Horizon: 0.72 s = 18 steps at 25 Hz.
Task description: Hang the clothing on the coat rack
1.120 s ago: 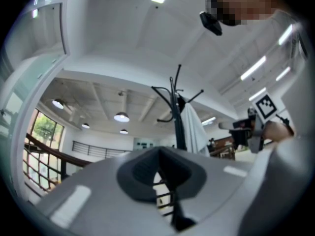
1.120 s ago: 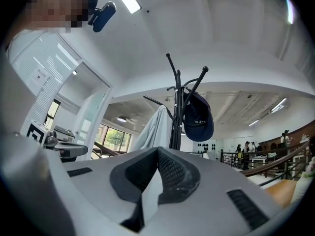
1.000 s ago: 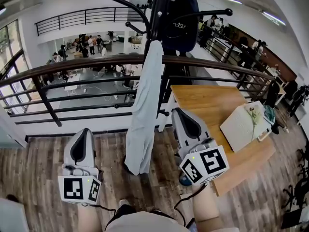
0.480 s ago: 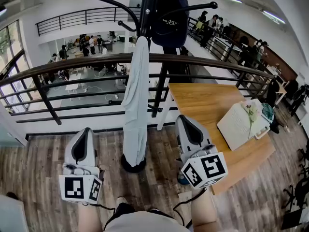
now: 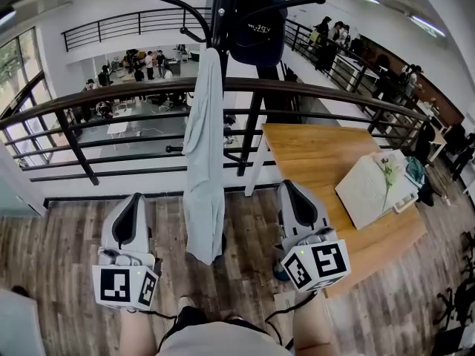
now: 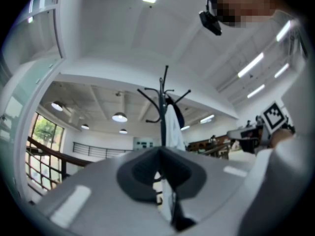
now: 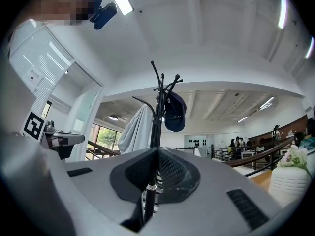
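Note:
A black coat rack stands in front of me by the railing. A pale grey-blue garment hangs from one of its arms down to near the floor, and a dark navy cap hangs on the right side. My left gripper is held low to the left of the garment, and my right gripper low to its right. Both are shut with nothing in them and apart from the cloth. The left gripper view looks past the left gripper to the coat rack and garment. The right gripper view shows the right gripper, garment and cap.
A dark curved railing runs behind the rack, with a lower floor and people beyond it. A wooden table stands at the right with a white container and flowers on it. The floor is wood planks.
The rack and the hanging garment have shifted left in the head view and the garment now hangs straighter. Both grippers stay low and shut; the right one has drifted slightly right.

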{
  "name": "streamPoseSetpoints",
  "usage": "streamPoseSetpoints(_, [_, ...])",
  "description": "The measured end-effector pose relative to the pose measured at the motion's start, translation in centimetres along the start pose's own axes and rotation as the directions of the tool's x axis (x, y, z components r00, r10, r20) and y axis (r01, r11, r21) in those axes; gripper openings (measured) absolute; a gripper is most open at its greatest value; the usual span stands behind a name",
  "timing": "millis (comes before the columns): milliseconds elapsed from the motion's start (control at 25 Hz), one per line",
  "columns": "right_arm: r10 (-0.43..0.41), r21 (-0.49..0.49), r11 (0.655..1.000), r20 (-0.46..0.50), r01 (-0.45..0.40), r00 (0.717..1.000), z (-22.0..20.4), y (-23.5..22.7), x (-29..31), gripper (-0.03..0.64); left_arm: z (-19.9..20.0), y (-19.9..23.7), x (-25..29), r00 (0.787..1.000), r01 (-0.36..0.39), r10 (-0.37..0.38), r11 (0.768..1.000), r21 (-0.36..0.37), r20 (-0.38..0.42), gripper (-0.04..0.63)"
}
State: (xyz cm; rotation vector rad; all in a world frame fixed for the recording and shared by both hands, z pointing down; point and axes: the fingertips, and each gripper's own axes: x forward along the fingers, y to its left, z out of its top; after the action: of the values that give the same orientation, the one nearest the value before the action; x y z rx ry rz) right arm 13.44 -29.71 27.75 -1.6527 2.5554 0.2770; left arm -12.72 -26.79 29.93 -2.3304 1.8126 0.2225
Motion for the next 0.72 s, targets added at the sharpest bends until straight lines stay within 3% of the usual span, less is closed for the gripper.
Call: streamPoseSetpoints(720, [0.026, 0.046, 0.999, -0.035, -0.024, 0.999, -1.8, -0.9, -3.6, 0.0, 0.4, -3.3, -2.2, 0.999, -0.031, 0.032, 0.999, 0.014, -0.017, 0.009])
